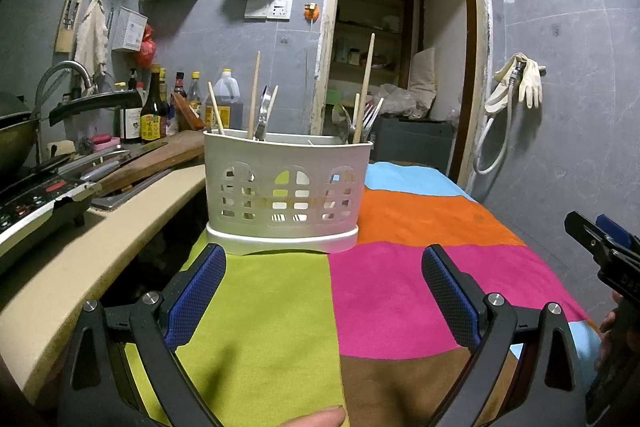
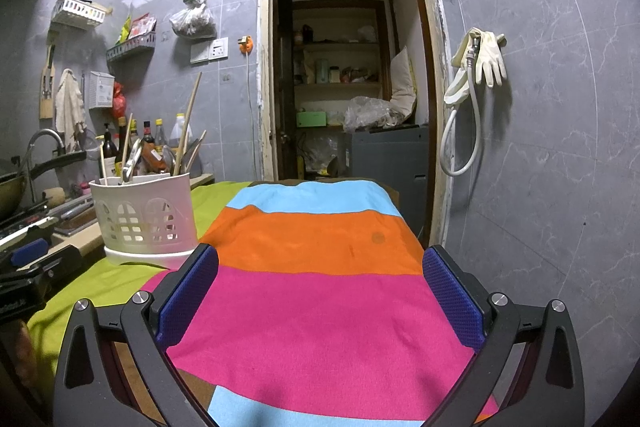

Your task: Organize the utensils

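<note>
Striped multicoloured cloth (image 2: 320, 239) covers the table, white plastic utensil caddy (image 1: 286, 187) sitting on it; grey tiled walls (image 2: 560, 147) all round. Left gripper (image 1: 324, 291) and right gripper (image 2: 320, 291) both spread wide, holding nothing.

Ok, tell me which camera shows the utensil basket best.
The left wrist view: the utensil basket stands centred straight ahead, with chopsticks and forks visible inside. The right wrist view shows it smaller, off to the left, seen at an angle.
</note>
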The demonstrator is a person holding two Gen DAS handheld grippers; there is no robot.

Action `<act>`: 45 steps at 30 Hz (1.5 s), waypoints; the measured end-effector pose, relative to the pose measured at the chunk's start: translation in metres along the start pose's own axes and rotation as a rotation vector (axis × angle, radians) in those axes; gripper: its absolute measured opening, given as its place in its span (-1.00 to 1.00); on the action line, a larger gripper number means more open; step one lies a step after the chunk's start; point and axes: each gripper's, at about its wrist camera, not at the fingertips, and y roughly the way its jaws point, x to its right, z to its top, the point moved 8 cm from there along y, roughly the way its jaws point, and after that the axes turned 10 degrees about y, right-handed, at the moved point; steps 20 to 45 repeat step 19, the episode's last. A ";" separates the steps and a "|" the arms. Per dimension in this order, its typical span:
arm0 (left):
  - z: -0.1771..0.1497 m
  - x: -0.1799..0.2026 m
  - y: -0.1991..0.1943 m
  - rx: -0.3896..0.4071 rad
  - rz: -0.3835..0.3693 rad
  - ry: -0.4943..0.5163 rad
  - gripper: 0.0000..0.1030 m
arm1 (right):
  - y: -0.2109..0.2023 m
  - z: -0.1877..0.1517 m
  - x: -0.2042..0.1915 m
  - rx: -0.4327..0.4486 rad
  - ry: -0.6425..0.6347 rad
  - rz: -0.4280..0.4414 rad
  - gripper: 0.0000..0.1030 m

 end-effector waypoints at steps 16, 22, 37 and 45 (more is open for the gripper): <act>0.000 0.000 0.002 -0.009 0.002 0.002 0.87 | 0.000 -0.003 -0.002 -0.002 -0.001 -0.001 1.00; -0.001 0.001 0.001 -0.012 0.004 0.001 0.87 | 0.000 -0.004 -0.004 -0.005 -0.001 0.000 1.00; -0.001 0.001 0.001 -0.012 0.004 0.001 0.87 | 0.000 -0.004 -0.004 -0.005 -0.001 0.000 1.00; -0.001 0.001 0.001 -0.012 0.004 0.001 0.87 | 0.000 -0.004 -0.004 -0.005 -0.001 0.000 1.00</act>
